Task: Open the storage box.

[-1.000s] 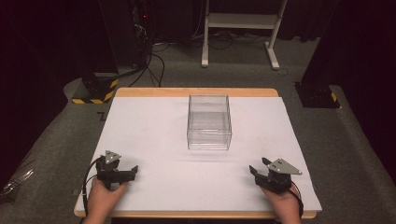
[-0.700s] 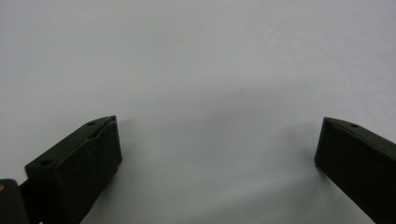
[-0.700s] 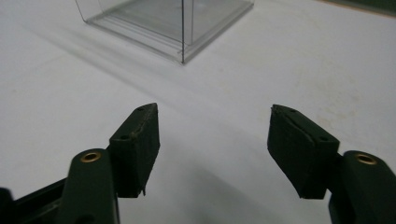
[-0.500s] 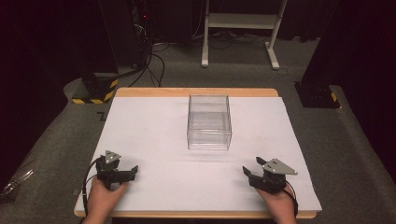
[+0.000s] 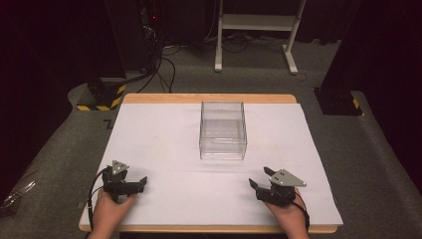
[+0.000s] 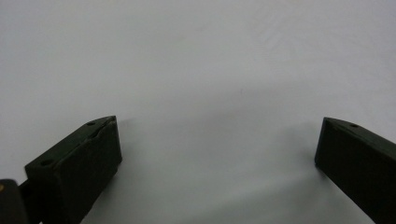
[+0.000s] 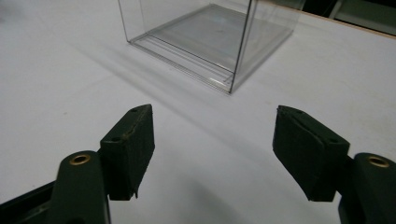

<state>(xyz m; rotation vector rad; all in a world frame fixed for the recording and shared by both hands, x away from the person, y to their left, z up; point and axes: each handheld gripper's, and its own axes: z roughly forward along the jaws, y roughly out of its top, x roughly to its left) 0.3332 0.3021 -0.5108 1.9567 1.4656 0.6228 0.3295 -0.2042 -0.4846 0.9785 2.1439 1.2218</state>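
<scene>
- Clear box (image 5: 223, 130) stands upright and empty near the middle of the white counter (image 5: 159, 134), open side up.
- My left hand-held gripper (image 5: 133, 186) rests low at the near left edge, jaws spread wide, nothing between them.
- My right hand-held gripper (image 5: 259, 188) sits near right, jaws wide, facing the box's near corner (image 7: 232, 86).
</scene>
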